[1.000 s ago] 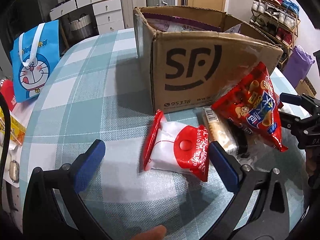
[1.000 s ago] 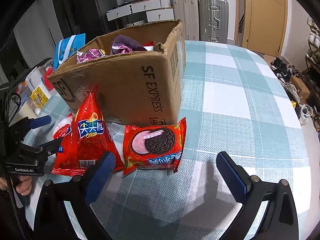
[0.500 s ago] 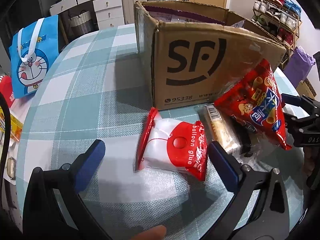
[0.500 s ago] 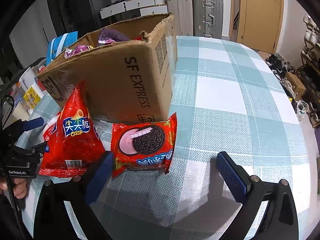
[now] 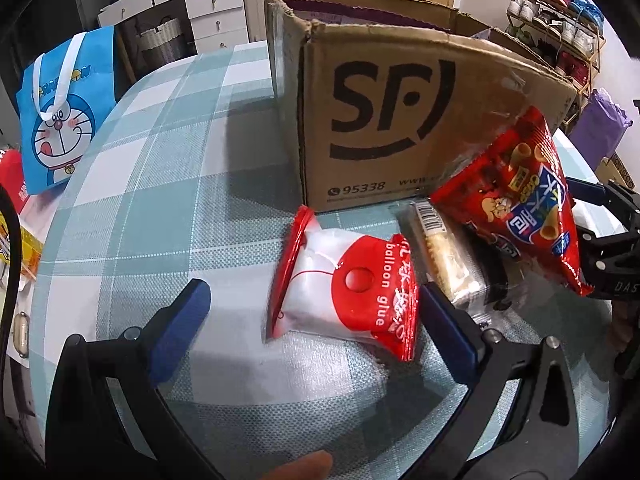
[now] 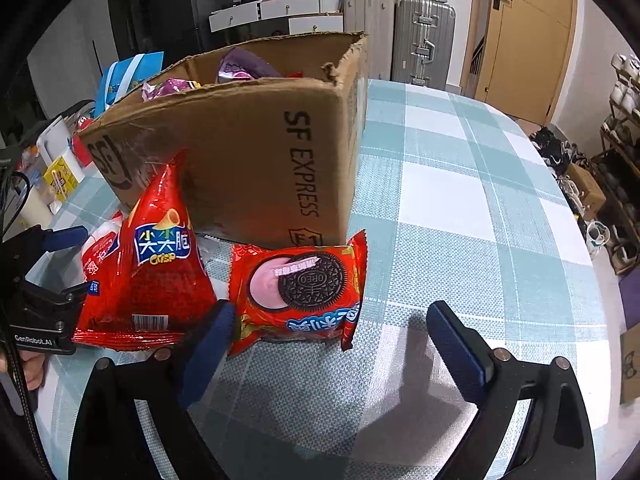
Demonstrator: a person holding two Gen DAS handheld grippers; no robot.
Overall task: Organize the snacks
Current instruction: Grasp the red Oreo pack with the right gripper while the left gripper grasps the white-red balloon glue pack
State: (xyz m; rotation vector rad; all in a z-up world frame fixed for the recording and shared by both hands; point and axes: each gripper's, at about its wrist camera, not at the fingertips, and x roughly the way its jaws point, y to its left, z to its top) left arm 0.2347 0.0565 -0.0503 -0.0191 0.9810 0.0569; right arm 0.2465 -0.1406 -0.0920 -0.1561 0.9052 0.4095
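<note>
Nearest us, on the right, our right gripper (image 6: 326, 344) has its jaws closing with the Oreo packet (image 6: 298, 290) between the blue fingers (image 6: 208, 340); the left finger sits at the packet's left edge, the right finger (image 6: 456, 344) is apart from it over bare cloth, so nothing is gripped yet. On the left, our left gripper (image 5: 314, 316) stands with jaws wide apart and empty, the balloon-glue packet (image 5: 344, 300) lying flat between them, nearer the right finger (image 5: 448, 328). We judge the step in hand to be picking one packet per gripper for the cardboard box (image 5: 420, 120). To do it well we should centre each packet before closing (the Oreo one is off to the left of our span, so one finger would push it sideways first), and bring the pads down onto the checked tablecloth (image 6: 460, 184) so they catch the crimped edges, not just slippery film. Just beyond, the red crisp bag (image 6: 148, 264) leans upright against the box wall, close beside the Oreo packet; a careless sweep could topple it. A clear-wrapped biscuit bar (image 5: 444, 256) lies between the balloon-glue packet and the crisp bag. Behind them the box is open-topped, with purple packets (image 6: 240, 68) already inside, so the lift must clear its torn rim. Farther left stands a blue cartoon bag (image 5: 64, 108).
</note>
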